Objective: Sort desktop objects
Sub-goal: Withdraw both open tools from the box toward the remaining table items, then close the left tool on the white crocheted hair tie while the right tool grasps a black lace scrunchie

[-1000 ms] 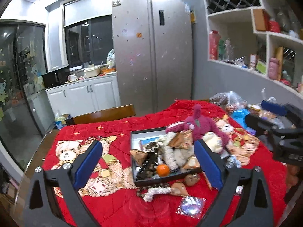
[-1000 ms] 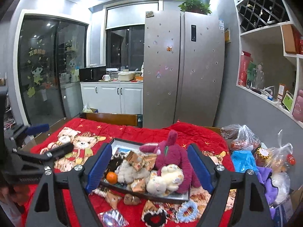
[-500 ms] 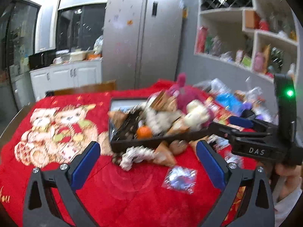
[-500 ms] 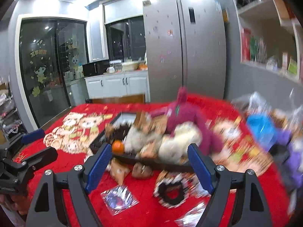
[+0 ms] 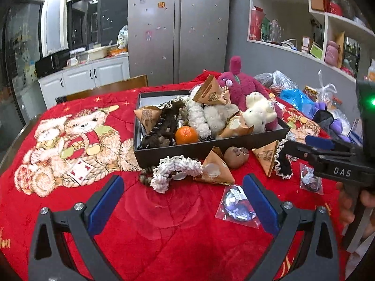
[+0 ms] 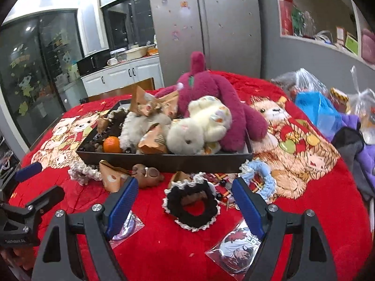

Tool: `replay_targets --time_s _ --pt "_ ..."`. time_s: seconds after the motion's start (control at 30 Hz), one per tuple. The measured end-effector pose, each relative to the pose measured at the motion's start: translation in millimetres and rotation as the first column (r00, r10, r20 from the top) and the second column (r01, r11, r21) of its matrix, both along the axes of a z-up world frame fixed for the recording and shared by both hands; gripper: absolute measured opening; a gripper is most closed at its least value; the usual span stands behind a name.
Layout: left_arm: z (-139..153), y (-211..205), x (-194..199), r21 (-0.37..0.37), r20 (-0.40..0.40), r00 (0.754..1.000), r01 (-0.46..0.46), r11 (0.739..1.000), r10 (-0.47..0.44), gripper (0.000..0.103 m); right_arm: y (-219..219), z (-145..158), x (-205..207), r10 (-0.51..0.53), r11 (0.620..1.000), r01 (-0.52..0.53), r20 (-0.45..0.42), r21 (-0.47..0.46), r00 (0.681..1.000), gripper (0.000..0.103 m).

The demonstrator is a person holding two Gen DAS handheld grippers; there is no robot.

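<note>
Both grippers are sinking closer to the red-covered surface (image 5: pixel 164 222). Left gripper (image 5: pixel 180 201) and right gripper (image 6: pixel 185 201) are keeping their fingers spread, pinching nothing. A black scrunchie (image 6: pixel 191 201) is lying between the right fingers, before the black tray (image 6: pixel 164 161).

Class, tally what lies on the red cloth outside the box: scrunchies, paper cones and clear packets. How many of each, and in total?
Scrunchies: 3
Paper cones: 2
Clear packets: 2
Total: 7
</note>
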State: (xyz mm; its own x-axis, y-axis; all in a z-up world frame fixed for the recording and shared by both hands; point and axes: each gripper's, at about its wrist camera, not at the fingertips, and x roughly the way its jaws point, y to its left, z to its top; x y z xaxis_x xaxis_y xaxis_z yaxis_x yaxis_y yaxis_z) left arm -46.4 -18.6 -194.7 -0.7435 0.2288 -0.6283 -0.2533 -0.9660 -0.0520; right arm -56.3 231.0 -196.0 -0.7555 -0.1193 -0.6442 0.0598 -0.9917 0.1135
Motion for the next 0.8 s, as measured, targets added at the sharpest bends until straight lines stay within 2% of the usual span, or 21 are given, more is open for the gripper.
replay_targets --time_s 0.27,0.5,0.57,0.63,0.67,0.73,0.77,0.8 --pt "-14.0 -6.9 -13.7 0.010 0.045 0.999 -0.012 1.000 0.012 0.102 -3.5 -12.7 -6.6 0.016 1.000 -0.017 0.050 0.017 0.999 0.084" --pt "-27.8 -10.8 -28.0 -0.028 0.069 0.997 -0.032 0.999 0.034 0.101 -13.5 -18.3 -5.6 0.083 0.996 -0.086 0.058 0.040 0.995 0.084" --pt "-31.5 -10.8 -31.8 -0.044 0.073 0.996 -0.040 0.998 0.043 0.089 -15.1 -23.4 -8.2 0.085 0.994 -0.089 0.076 0.056 0.994 0.084" --pt "-36.6 -11.0 -36.9 -0.052 0.099 0.994 -0.043 0.998 0.048 0.073 -15.8 -30.6 -11.1 0.081 0.994 -0.088 0.098 0.070 0.992 0.084" --pt "-39.3 -11.1 -39.4 -0.057 0.109 0.992 -0.050 0.997 0.056 0.069 -15.6 -34.2 -13.0 0.082 0.993 -0.090 0.110 0.072 0.991 0.084" --pt "-46.1 -11.5 -45.0 -0.065 0.137 0.989 -0.054 0.996 0.063 0.047 -15.4 -44.2 -17.5 0.084 0.993 -0.095 0.153 0.067 0.985 0.083" --pt "-48.9 -11.9 -46.9 -0.065 0.152 0.987 -0.051 0.997 0.061 0.040 -15.2 -49.0 -19.6 0.083 0.993 -0.095 0.170 0.066 0.982 0.079" --pt "-52.0 -12.4 -49.0 -0.065 0.169 0.984 -0.052 0.997 0.063 0.026 -14.6 -52.7 -21.3 0.075 0.994 -0.089 0.183 0.069 0.980 0.078"
